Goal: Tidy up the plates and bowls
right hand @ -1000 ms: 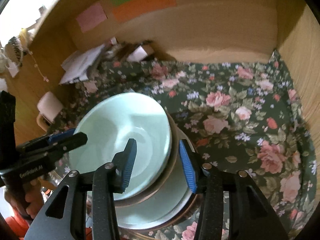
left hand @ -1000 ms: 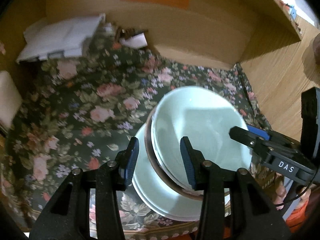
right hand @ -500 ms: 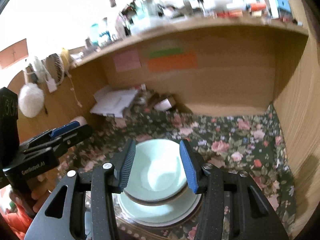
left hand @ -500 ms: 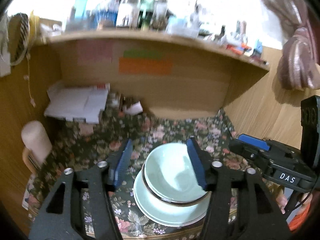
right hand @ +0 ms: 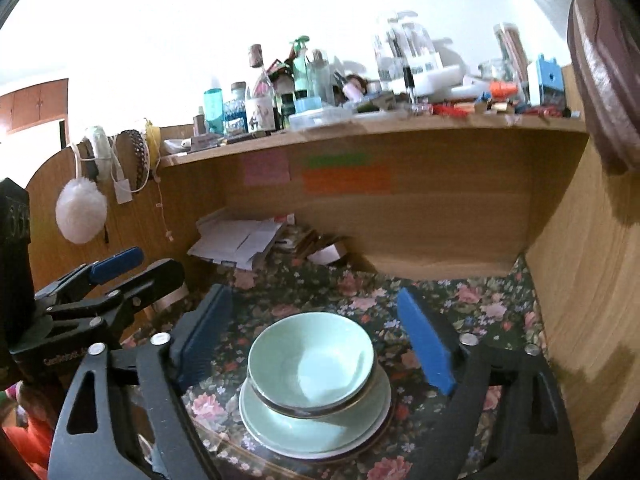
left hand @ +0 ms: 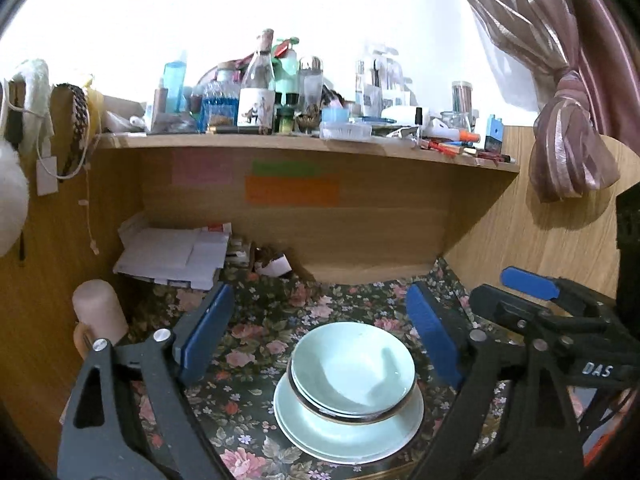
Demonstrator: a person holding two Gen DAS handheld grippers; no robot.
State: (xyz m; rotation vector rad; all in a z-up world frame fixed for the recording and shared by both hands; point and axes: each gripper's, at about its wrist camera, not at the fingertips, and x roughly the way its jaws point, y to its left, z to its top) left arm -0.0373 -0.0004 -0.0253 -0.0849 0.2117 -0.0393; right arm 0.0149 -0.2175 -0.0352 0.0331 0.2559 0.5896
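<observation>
Left gripper spread wide, nothing between blue pads, held above and short of crockery. Right gripper likewise spread, empty, beside left one.

Pale green bowls nested, dark gold-edged rim showing, sit on stacked pale green plates near front edge of floral tablecloth.

Further back: white paper pile at left under wooden shelf; pink, green, orange sticky notes on back panel.

Farthest: bottles and clutter crowd shelf top; pink curtain tied at right.
</observation>
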